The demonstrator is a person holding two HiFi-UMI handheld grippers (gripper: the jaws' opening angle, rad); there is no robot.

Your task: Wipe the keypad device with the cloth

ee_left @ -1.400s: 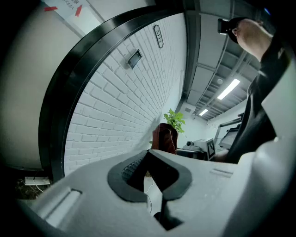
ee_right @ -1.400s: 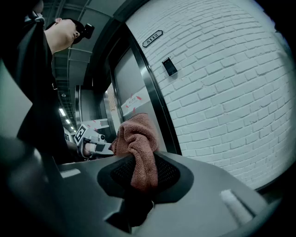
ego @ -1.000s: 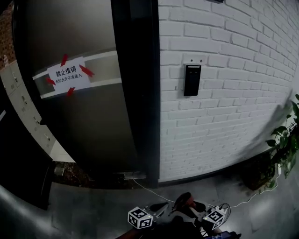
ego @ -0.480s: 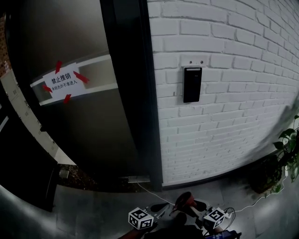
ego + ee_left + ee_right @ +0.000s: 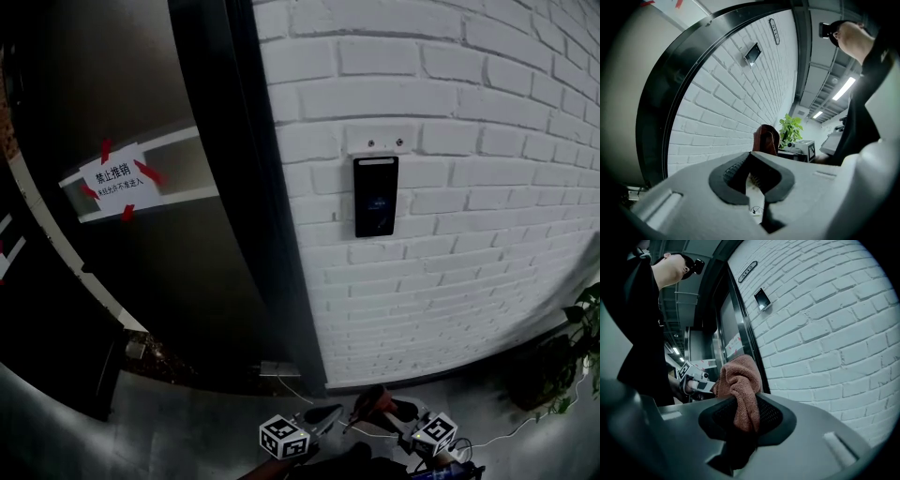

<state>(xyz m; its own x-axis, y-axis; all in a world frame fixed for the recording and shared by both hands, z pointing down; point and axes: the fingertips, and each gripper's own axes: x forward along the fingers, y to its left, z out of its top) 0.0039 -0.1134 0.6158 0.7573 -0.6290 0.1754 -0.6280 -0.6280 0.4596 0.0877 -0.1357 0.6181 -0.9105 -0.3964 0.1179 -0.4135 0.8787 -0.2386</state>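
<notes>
Head view: keypad (image 5: 376, 195) on far brick wall (image 5: 469, 122), right of door frame (image 5: 253, 206). Rigid, fixed, glossy; probably needs only light pressure. Plant (image 5: 586, 328) far right, out of way.

Left gripper view: left gripper (image 5: 751, 161) fingers narrow, nothing between.

Right gripper view: right gripper (image 5: 743, 404) fingers clamp cloth (image 5: 740, 378). Soft, light; bunched top looks fit for wiping. Keypad well above; nothing between.

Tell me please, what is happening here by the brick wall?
A person holds a two-jaw gripper in each hand. The right gripper is shut on a reddish-brown cloth. The left gripper is shut with nothing between its jaws. The black keypad device hangs on the white brick wall beside a dark door. Both grippers are low, far below it, so the wiping has not yet begun.
</notes>
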